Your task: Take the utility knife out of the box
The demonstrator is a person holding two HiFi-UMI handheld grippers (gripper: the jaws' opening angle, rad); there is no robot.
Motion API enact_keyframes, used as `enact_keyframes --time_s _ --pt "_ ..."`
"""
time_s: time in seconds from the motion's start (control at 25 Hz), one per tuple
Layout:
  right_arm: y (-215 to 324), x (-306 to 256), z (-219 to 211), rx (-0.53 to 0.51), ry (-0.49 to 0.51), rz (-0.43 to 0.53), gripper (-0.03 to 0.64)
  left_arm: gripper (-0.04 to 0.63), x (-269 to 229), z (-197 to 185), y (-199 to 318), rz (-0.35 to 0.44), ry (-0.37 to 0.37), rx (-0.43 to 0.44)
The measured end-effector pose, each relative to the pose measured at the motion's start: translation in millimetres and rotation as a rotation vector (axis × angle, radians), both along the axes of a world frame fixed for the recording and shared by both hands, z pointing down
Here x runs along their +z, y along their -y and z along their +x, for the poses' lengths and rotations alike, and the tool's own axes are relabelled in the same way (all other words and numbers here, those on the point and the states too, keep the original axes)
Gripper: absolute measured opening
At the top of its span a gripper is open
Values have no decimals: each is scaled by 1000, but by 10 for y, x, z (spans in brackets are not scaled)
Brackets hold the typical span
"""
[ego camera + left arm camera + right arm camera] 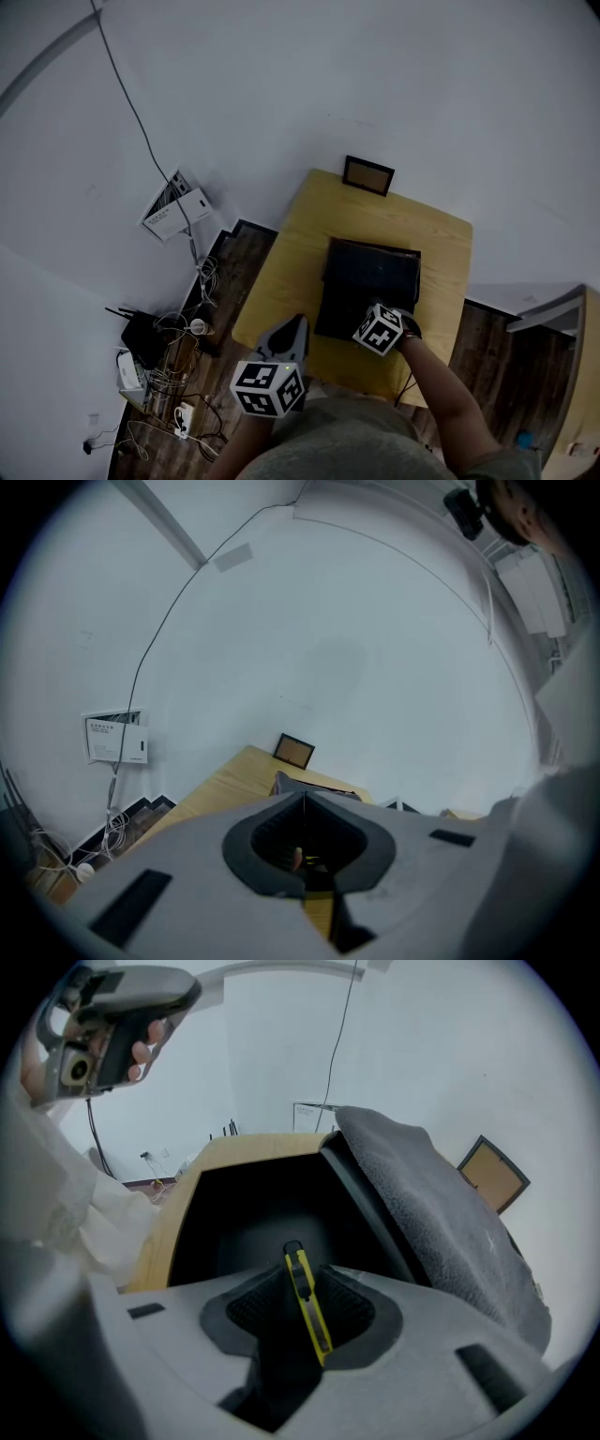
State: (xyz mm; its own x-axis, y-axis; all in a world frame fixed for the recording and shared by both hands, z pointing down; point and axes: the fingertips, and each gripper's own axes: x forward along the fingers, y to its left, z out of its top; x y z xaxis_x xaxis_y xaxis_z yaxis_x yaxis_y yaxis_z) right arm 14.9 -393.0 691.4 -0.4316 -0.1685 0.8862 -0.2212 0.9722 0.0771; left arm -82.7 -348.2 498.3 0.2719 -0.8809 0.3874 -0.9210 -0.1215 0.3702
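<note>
A black box [367,281] lies on the wooden table [291,253] with its grey-lined lid [441,1213] folded back. Inside, on the dark floor, lies the yellow utility knife [307,1307]. My right gripper [305,1283] points steeply down into the box, and its jaws stand wide apart with the knife between them; neither pad presses on it. In the head view the right gripper [375,314] hangs over the box's near edge. My left gripper [298,323] hovers at the table's near left corner. Its jaws [303,799] meet at the tips with nothing in them.
A small framed picture [367,174] leans on the wall at the table's far edge. A white wall box [176,206] with a cable is to the left. On the floor at left sit a router and tangled cables [159,356].
</note>
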Motion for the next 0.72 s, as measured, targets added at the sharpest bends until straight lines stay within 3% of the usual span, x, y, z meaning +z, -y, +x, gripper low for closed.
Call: enact_keyframes --time_s 0.2,0.44,0.72 --pt "47 -14 7 5 -1 26 62 5 -1 9 16 0 -2 0" --pt "43 -20 14 5 -13 42 55 5 18 26 13 -3 -3 8" --pt "-4 -318 4 53 69 93 54 5 13 95 -30 -2 -5 37"
